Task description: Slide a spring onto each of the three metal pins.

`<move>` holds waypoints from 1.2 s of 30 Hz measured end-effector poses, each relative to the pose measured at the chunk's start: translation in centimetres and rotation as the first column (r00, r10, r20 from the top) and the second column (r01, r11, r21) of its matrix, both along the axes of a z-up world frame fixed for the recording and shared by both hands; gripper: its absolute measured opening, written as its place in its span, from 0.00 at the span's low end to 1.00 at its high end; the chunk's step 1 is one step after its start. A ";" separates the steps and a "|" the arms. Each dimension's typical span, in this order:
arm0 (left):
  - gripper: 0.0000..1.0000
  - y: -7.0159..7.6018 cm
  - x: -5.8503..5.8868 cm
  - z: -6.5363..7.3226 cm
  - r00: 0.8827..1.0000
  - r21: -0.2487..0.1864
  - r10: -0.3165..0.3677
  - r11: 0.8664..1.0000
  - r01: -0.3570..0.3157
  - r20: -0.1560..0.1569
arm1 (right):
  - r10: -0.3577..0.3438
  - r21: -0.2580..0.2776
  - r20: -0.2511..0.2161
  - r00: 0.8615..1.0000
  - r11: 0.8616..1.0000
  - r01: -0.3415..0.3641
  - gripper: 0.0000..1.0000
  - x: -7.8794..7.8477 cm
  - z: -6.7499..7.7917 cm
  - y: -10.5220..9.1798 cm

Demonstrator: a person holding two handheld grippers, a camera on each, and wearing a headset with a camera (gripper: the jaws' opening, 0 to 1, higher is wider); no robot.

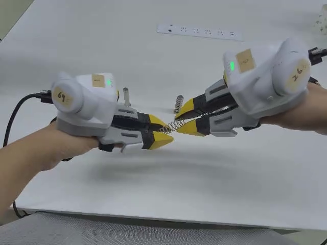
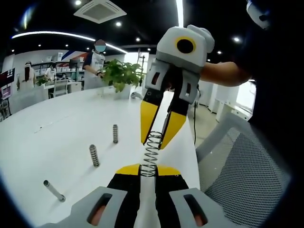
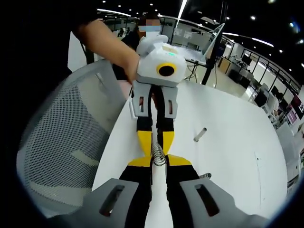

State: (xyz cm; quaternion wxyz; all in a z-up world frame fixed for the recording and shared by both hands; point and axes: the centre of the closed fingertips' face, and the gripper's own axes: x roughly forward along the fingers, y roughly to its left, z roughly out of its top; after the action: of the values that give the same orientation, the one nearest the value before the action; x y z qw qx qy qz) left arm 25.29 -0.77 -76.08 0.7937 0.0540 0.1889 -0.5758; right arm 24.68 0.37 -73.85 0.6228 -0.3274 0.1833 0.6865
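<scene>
White tabletop (image 1: 153,56) spreads wide beneath both tongs, and a grey mesh chair (image 3: 66,142) sits at its edge, behind the tongs. Up in the air, the left tongs (image 1: 164,132) and the right tongs (image 1: 180,122) meet nose to nose! The left tongs are clenched on one end of a spring (image 1: 171,127). The right tongs are narrowed onto the other end, jaws touching its coils. Far beyond the tongs lies a white power strip (image 1: 199,31). Just behind the left tongs stands a bare pin (image 1: 126,96), upright. Behind the right tongs' tips, a sprung pin (image 1: 178,103) wears its coil. The left gripper view catches two coiled pins side by side. Smallest of all, the held spring hangs clear above the tabletop, bridging the tips.
</scene>
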 end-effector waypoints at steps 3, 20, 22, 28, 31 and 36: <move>0.03 0.0 -0.1 0.1 1.000 -0.010 0.000 1.000 0.000 -0.003 | -0.008 0.031 -0.029 1.000 0.999 0.009 0.07 -0.1 0.3 0.3; 0.03 -0.5 -0.1 0.2 1.000 -0.006 -0.015 1.000 0.015 0.007 | -0.013 0.136 -0.070 0.997 0.990 0.023 0.07 -0.9 1.8 2.4; 0.03 -0.5 -0.2 0.3 1.000 -0.009 -0.013 1.000 0.013 0.008 | -0.022 0.160 -0.080 0.997 0.987 0.034 0.07 -1.0 2.1 2.7; 0.03 -0.4 -0.2 0.4 1.000 -0.017 -0.008 1.000 0.008 0.004 | -0.036 0.204 -0.086 0.996 0.978 0.053 0.07 -1.3 2.3 3.1; 0.03 -0.6 -0.2 0.5 1.000 -0.020 -0.009 1.000 0.009 0.004 | -0.046 0.228 -0.097 0.994 0.971 0.067 0.07 -1.3 2.4 3.3; 0.03 -0.7 -0.3 0.4 1.000 -0.016 -0.009 1.000 0.009 0.006 | -0.067 0.265 -0.119 0.991 0.959 0.096 0.07 -1.4 2.4 2.9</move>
State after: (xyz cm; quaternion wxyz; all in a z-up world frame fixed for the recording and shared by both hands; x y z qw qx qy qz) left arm 24.94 -1.42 -75.68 0.7921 0.0500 0.1818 -0.5806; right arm 23.31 3.26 -71.43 0.6785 -0.1935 0.1350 0.6957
